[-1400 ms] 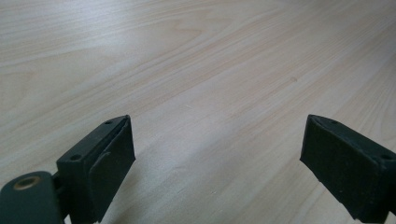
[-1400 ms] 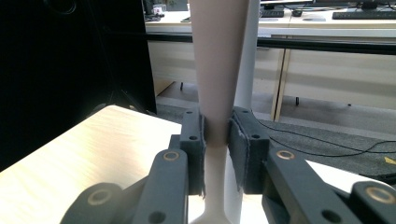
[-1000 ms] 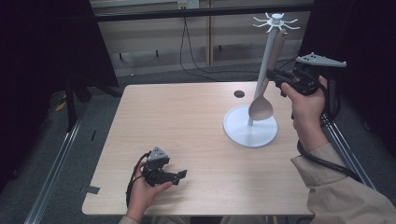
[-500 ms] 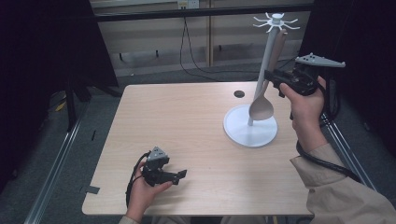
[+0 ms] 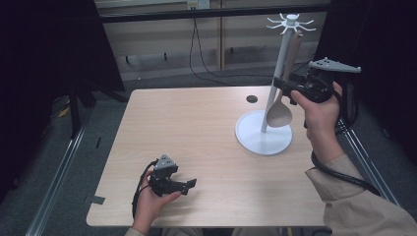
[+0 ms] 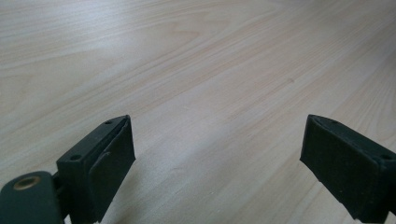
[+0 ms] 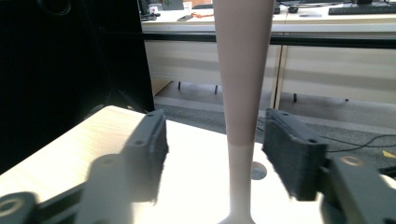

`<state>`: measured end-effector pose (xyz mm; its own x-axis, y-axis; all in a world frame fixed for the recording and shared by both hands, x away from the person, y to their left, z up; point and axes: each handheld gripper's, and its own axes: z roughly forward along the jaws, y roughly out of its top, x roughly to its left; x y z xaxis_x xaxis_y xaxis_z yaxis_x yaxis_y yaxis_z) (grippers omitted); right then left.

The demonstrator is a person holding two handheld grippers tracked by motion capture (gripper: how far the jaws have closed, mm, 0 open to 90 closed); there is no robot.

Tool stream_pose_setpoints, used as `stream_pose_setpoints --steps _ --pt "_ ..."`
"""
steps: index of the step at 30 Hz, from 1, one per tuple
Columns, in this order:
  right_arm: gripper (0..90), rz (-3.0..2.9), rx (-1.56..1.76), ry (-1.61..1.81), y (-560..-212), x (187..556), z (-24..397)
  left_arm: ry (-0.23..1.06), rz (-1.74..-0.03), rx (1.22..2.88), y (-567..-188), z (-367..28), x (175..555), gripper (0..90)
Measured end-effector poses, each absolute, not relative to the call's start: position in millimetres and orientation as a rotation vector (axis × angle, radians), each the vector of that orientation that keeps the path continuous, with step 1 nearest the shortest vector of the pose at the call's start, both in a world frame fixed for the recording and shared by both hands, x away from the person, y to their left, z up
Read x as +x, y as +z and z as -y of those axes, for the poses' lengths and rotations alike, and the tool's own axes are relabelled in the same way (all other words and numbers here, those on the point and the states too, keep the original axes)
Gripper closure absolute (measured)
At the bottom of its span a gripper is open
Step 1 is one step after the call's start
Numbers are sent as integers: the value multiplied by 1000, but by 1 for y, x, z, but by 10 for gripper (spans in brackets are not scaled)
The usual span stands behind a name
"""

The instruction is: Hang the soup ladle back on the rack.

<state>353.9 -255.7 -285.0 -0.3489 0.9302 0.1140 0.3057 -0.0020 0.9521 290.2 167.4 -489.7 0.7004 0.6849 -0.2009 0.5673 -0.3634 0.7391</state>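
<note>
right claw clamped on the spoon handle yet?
No. In the right gripper view the right claw is open, with visible gaps between the spoon handle and both jaws.

We note the table (image 5: 196, 132) top is pale wood with fine grain and a soft satin sheen. The stand (image 5: 264, 132) at 2 o'clock looks smooth, matt white plastic. The spoon (image 5: 280, 110) is matt beige, smooth. Right gripper (image 7: 212, 158) pads (image 7: 292, 154) look rough and foam-like; left gripper (image 6: 217, 163) jaws are matt black plastic.
</note>
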Motion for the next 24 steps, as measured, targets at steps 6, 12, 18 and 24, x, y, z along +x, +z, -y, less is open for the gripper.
stream_pose_setpoints --steps 6,12,18,24 --pt "301 -1703 1287 1363 -289 350 256 184 -944 2073 -489 -163 291 96" --pt "252 -1723 1278 1355 -295 341 256 176 -947 2070 -490 -162 291 96" --pt "221 -1734 1284 1358 -301 335 258 176 -932 2078 -489 -161 291 96" --pt "203 -1764 1271 1354 -308 329 258 180 -934 2083 -489 -161 291 96"
